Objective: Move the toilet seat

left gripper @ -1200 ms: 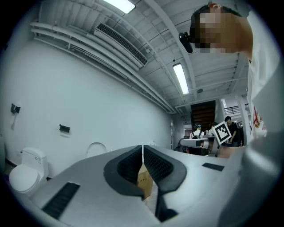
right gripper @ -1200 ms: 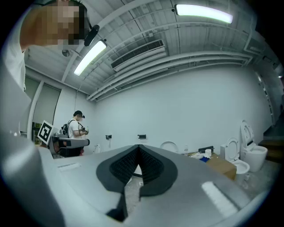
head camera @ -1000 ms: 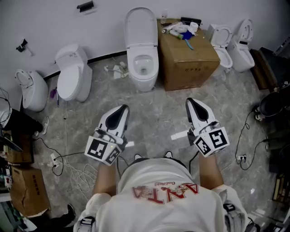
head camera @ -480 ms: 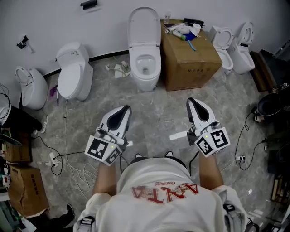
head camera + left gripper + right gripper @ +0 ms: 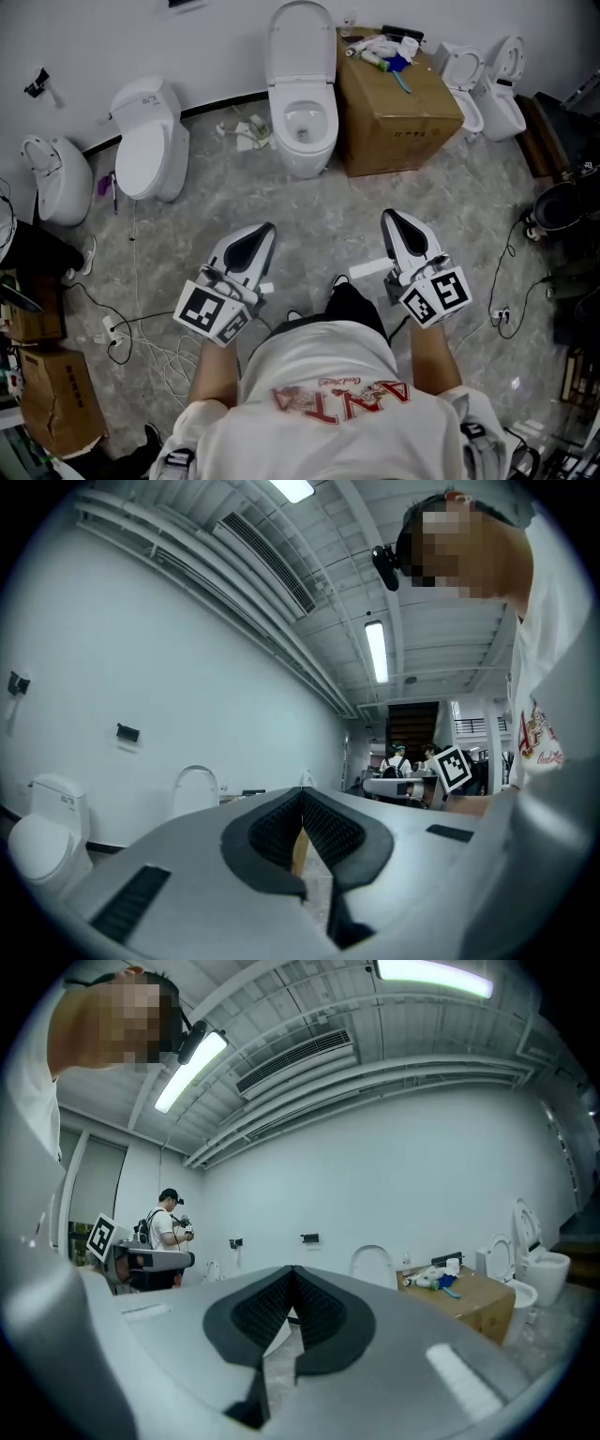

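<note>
A white toilet [image 5: 307, 127] stands against the far wall with its seat and lid [image 5: 302, 37] raised upright. In the left gripper view the raised seat [image 5: 195, 789] shows left of the jaws, in the right gripper view the seat [image 5: 373, 1262] shows to their right. My left gripper [image 5: 267, 228] and right gripper [image 5: 386, 217] hover side by side over the stone floor, well short of the toilet. Both are shut with nothing between the pads; the left pads [image 5: 302, 794] and right pads [image 5: 293, 1271] meet at the tips.
A cardboard box [image 5: 398, 89] with bottles and a brush on top stands right of the toilet. A closed toilet [image 5: 147, 150] and another [image 5: 56, 178] stand at left, two small ones [image 5: 487, 84] at right. Cables [image 5: 122, 328] lie on the floor at left. A person [image 5: 169, 1218] stands in the background.
The toilet and box have drifted slightly right and up in the head view. A dark trouser leg now shows between the grippers. Both grippers stay side by side.
</note>
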A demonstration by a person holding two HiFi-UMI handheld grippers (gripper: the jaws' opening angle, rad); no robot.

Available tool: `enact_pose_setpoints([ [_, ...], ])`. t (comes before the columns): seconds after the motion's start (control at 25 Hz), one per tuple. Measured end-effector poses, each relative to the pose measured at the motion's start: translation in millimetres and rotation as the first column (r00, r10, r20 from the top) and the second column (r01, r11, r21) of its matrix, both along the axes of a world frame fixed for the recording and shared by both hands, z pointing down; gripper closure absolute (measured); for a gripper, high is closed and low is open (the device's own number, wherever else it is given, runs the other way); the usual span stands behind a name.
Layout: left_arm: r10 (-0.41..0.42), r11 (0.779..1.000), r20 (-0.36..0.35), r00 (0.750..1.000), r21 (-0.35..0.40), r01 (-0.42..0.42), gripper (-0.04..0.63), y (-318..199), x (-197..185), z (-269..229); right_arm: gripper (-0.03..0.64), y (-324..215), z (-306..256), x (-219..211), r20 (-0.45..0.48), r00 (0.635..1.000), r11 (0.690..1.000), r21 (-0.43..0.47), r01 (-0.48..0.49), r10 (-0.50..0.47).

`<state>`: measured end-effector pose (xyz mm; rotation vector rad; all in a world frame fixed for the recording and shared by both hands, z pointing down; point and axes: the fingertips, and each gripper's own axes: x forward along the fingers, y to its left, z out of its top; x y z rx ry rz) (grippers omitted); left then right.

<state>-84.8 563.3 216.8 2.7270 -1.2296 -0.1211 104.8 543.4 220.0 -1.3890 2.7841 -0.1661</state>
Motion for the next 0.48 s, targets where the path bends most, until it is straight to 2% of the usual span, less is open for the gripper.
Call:
enact_pose_setpoints([
  [0.2,-0.036,0.999,-0.005,0.999,0.008,0.036,0.586,-28,-15,-2,0.615,-29,0,-10,-0.009,1.0,1.0,0.001,0.018,-0.018],
  [0.48,-0.079,0.997,0.005,0.997,0.0,0.079,0.586,-77,-35,-8,0.615,-95,0,-27,0.034,0.998,0.998,0.006,0.059,-0.059],
])
